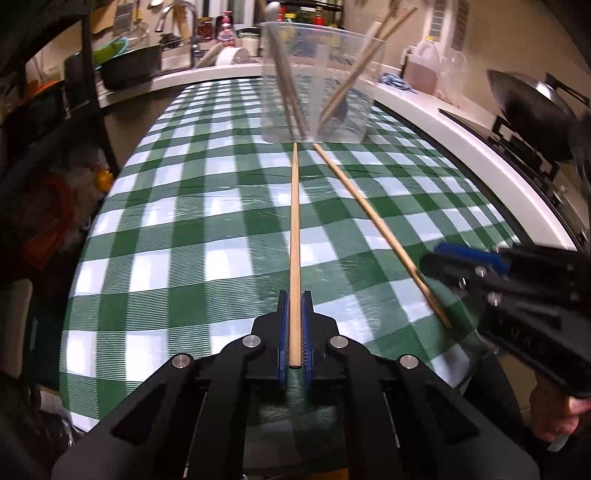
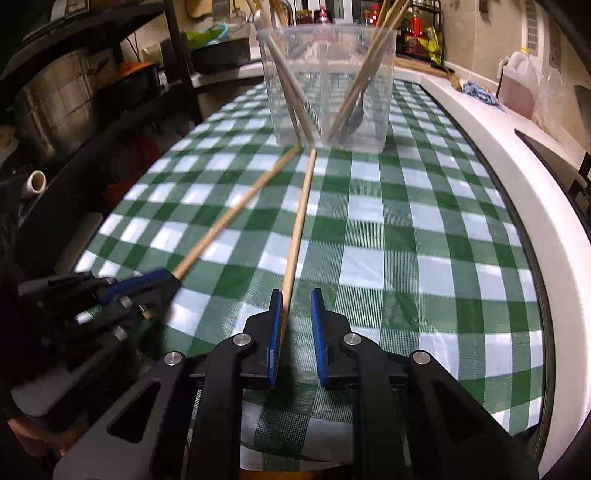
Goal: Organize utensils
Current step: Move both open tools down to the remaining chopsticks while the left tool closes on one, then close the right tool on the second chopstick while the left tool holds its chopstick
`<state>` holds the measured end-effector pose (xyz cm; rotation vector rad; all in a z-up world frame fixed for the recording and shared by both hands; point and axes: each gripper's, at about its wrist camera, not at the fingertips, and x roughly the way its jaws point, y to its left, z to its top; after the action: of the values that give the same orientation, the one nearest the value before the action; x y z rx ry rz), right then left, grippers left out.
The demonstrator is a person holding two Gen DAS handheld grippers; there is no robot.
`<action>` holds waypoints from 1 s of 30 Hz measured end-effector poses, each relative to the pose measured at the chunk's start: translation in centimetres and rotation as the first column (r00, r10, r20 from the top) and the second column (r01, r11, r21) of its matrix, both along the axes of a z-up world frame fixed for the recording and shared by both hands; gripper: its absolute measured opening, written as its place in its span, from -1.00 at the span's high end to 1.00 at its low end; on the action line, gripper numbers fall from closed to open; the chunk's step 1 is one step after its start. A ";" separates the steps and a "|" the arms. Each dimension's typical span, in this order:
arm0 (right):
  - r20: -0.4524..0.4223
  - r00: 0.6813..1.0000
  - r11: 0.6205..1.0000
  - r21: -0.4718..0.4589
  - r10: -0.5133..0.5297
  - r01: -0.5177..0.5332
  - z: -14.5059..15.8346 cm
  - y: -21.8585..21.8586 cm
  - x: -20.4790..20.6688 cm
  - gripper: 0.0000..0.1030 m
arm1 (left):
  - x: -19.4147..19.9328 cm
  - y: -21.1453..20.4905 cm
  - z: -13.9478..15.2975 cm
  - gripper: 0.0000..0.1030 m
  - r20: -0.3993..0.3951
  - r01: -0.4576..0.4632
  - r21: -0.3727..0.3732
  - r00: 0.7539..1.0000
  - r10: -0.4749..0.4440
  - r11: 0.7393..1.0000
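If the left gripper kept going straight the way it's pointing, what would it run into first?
Probably the clear plastic container. The left gripper, shut on a chopstick, points down along it across the checked tablecloth; it might meet the cloth first.

Home kitchen; sink faucet [image 1: 177, 22], stovetop wok [image 1: 532, 99], green checked tablecloth [image 1: 221, 221], condiment bottles [image 2: 417, 33]

Checked desk [image 1: 207, 192] lies open on both sides; clear tub [image 1: 321, 85] of utensils blocks the far end.
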<state>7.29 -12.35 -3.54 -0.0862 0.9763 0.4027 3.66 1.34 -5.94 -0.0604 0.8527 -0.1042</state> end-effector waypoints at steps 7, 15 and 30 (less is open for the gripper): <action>0.000 0.999 0.997 -0.065 0.032 -0.032 -0.8 1.1 -0.8 0.61 | 0.6 0.5 -0.3 0.87 -0.007 -0.026 -0.007 1.000 0.026 1.000; 0.008 1.000 0.996 -0.090 -0.001 0.001 -0.8 0.6 -0.6 0.89 | 0.6 0.2 -0.3 0.87 -0.002 -0.020 -0.004 1.000 0.020 1.000; 0.016 0.995 0.989 -0.113 -0.099 0.100 -0.9 -0.8 0.1 0.84 | 0.5 -0.4 -0.4 0.86 0.018 -0.002 0.022 1.000 0.001 1.000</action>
<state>7.40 -13.19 -4.45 -0.1419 0.9885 0.2548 4.15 0.93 -6.37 -0.0396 0.8354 -0.0940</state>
